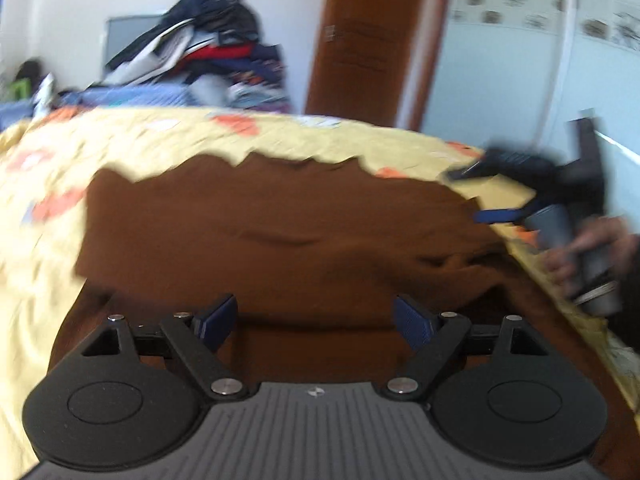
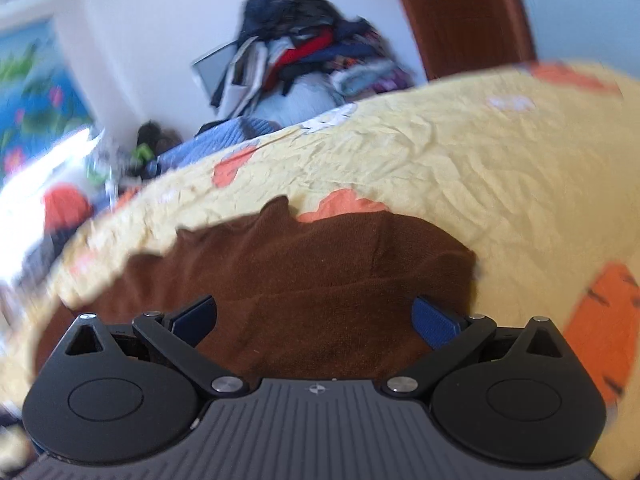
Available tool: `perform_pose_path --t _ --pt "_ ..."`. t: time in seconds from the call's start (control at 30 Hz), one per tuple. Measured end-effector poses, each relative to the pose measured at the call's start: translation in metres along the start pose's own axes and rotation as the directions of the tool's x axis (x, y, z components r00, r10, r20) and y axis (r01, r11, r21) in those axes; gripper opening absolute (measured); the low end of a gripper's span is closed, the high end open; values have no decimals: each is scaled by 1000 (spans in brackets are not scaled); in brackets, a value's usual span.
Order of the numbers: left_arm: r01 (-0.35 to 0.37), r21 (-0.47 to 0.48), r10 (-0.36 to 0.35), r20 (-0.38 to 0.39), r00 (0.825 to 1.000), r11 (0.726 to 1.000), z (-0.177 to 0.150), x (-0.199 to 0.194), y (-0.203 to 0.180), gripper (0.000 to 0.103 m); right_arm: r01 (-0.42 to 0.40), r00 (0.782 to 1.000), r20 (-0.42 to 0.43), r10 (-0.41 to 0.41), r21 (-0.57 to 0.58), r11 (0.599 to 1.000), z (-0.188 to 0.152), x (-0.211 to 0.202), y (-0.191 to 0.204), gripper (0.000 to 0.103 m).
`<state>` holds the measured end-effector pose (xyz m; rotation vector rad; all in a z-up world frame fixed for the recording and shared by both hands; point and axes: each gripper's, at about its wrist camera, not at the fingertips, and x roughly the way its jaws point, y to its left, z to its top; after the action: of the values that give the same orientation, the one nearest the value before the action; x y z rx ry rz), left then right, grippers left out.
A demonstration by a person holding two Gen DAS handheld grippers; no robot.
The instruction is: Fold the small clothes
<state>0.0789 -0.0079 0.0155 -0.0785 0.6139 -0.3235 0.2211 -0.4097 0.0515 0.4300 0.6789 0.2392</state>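
A brown garment (image 1: 280, 236) lies spread on a bed's yellow patterned sheet (image 1: 120, 140), just ahead of the left gripper (image 1: 316, 320), its long axis running crosswise to that gripper's fingers. The left gripper's jaws stand wide apart over the cloth, gripping nothing. The right gripper (image 2: 316, 320), in a person's hand (image 1: 588, 248) at the garment's right end, is likewise spread wide and empty. Heaped clothes (image 1: 208, 44) sit beyond the bed.

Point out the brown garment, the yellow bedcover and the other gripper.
brown garment (image 1: 280, 232), left wrist view, middle of the cloth.
yellow bedcover (image 2: 460, 168), right wrist view, bare wrinkled part.
right gripper (image 1: 480, 194), left wrist view, between its fingertips.
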Motion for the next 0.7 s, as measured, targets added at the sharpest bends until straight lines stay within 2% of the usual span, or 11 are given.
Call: perform_pose_path --t 0.07,0.1,0.13,0.2,0.27,0.37,0.5,0.6,0.67,0.7 --pt "-25 -15 25 -30 999 1000 -8 7 6 85 -57 998 11 56 95 994 5 -22 -2 103" --pt "-16 -23 15 -11 1000 1000 -7 5 7 86 -88 996 5 88 106 990 5 -33 0 103" --pt "-15 -37 16 9 1000 999 -7 3 7 87 -103 994 -17 106 109 989 4 -42 3 103" --pt "-16 -42 15 -12 1000 999 -7 9 7 87 -124 984 -110 138 123 985 -5 -52 7 103" --pt "-9 -44 9 -9 1000 999 -8 4 8 88 -105 970 -206 130 126 987 -18 -55 10 103" --pt "-1 -53 0 -6 1000 999 -14 -3 7 89 -35 956 -287 56 79 996 -39 -58 16 99" --pt "4 -56 -5 -5 1000 998 -16 -4 7 90 -27 960 -278 46 70 997 -53 -62 24 95" --pt "6 -54 -6 -6 1000 999 -18 -3 8 91 -30 958 -284 47 62 998 -52 -56 29 87" --pt "5 -55 -5 -5 1000 998 -19 -4 8 91 -18 957 -289 26 30 999 -50 -51 35 69" --pt "4 -56 -4 -5 1000 998 -19 -4 8 91 -9 956 -293 15 22 1000 -48 -49 37 50"
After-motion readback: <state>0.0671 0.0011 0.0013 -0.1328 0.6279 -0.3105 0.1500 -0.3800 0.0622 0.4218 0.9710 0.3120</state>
